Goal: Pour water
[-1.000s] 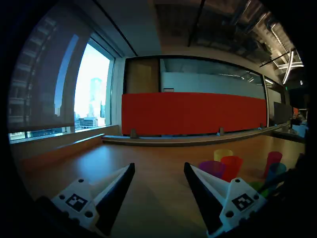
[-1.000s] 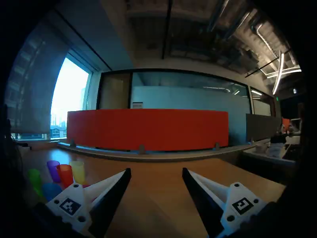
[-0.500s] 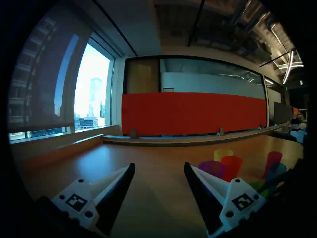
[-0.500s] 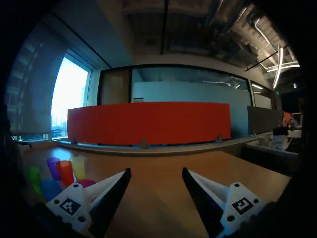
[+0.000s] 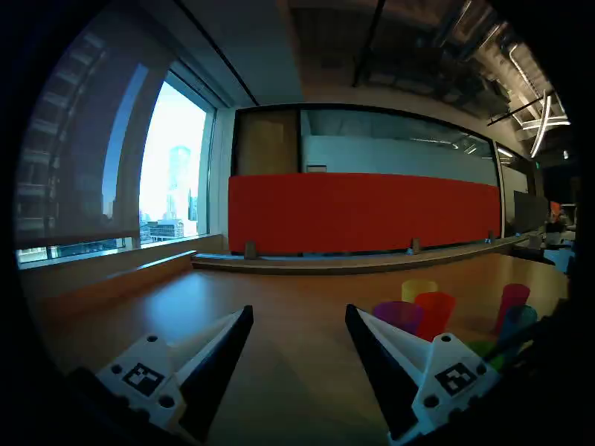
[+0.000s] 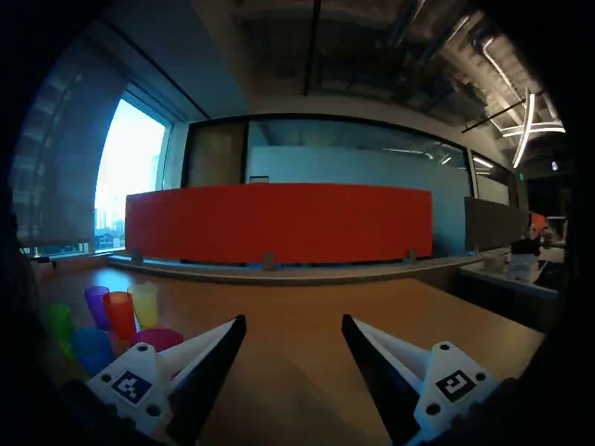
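The left gripper (image 5: 297, 349) is held low and level over the wooden table (image 5: 297, 297). Its two fingers (image 5: 217, 355) are spread wide, with bare wood showing in the gap. The right gripper (image 6: 292, 357) has the same pose: low, level, fingers parted and grasping nothing.

The coloured cups (image 5: 435, 312) stand in a loose cluster on the near part of the table, well short of its far edge. In the left gripper view they sit just right of the right-hand finger. In the right gripper view they sit left of the left-hand finger, which places them between the two grippers.

Much of the cluster is hard to read. In the left gripper view the finger covers the lower part of the purple cup (image 5: 399, 316). The green cup (image 5: 485, 348) is half lost behind a dark shape at the rim, too dim to make out. In the right gripper view the finger's marker plate cuts off the magenta cup (image 6: 158, 339), and the blue cup (image 6: 93, 348) sits in shadow. Whether any cup holds water cannot be told (they are translucent, and the light is poor).

A red partition (image 5: 364, 212) runs along the table's far edge, with a glass wall (image 5: 398, 152) behind it. A bright window (image 5: 171, 186) lies beyond the left edge.
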{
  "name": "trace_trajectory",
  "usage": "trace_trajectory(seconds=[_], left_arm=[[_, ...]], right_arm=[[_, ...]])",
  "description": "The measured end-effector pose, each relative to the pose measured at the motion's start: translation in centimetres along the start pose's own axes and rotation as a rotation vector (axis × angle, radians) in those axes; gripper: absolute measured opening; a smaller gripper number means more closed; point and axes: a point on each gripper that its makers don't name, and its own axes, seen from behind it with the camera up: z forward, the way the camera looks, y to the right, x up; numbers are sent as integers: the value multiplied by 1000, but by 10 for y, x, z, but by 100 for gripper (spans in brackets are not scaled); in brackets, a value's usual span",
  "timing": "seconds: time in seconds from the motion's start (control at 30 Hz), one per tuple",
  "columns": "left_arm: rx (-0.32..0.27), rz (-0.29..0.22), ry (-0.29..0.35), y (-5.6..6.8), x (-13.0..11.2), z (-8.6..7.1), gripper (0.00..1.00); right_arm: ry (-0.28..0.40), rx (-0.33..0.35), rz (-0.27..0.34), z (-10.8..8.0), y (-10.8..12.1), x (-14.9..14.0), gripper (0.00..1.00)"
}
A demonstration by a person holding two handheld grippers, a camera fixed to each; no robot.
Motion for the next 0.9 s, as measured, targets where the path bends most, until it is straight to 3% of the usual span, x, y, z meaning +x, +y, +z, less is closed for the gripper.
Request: trace_trajectory(seconds=[0.9], left_arm=[[0, 0, 0, 0, 0, 1, 92]], right_arm=[[-2, -5, 2, -2, 2, 0, 100]])
